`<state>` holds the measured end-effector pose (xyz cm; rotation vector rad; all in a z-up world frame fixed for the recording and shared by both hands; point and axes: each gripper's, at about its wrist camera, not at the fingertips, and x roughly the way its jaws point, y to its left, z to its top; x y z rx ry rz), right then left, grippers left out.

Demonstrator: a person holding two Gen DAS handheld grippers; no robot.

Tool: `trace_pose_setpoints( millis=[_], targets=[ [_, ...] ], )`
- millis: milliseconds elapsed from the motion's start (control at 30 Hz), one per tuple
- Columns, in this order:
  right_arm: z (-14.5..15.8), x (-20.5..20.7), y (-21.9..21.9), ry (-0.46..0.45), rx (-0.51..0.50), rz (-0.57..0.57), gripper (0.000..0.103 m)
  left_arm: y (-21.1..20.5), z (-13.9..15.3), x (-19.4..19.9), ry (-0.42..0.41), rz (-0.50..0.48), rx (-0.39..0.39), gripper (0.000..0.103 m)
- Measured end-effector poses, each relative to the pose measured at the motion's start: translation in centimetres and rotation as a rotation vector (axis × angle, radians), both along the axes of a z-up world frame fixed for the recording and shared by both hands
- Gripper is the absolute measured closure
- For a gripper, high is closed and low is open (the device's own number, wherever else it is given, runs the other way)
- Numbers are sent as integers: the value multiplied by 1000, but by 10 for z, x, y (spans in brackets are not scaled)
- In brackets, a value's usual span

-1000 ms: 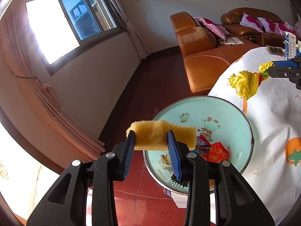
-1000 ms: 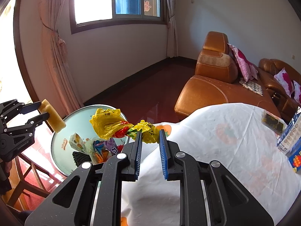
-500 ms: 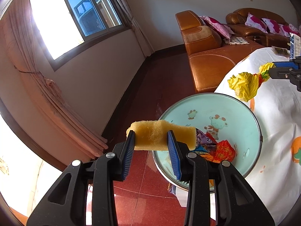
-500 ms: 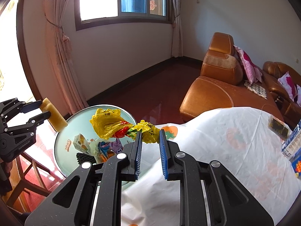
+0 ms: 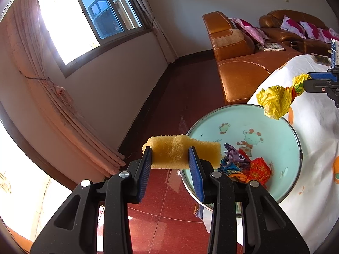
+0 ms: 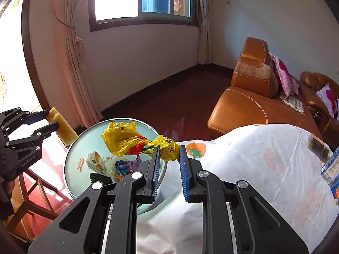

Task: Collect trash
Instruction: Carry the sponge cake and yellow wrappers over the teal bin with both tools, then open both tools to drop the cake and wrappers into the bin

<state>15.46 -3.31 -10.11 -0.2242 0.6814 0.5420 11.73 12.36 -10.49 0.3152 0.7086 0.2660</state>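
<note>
Basin (image 5: 275,194): is being seen standing beside the table (image 6: 254,169) edge, above the floor (image 5: 169,110).
Wrappers (image 5: 243,165): are being held inside the basin, on its bottom.
Sponge (image 5: 182,152): is being gripped between the left gripper (image 5: 170,155) pads, just over the basin's rim on the side away from the table.
Crumpled bag (image 6: 131,139): is being held by the right gripper (image 6: 168,150), hanging over the basin.
Sofa (image 6: 254,105): is being seen behind the table.
Window (image 6: 144,0): is being seen in the wall beyond the basin.
</note>
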Motion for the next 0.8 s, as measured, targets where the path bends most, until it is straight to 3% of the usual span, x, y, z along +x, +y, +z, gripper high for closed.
trace_pose_setpoints(
  millis=[800],
  targets=[
    [-3, 3, 12, 7, -10, 33, 81, -4, 6, 0, -19, -15, -26, 65]
  ],
)
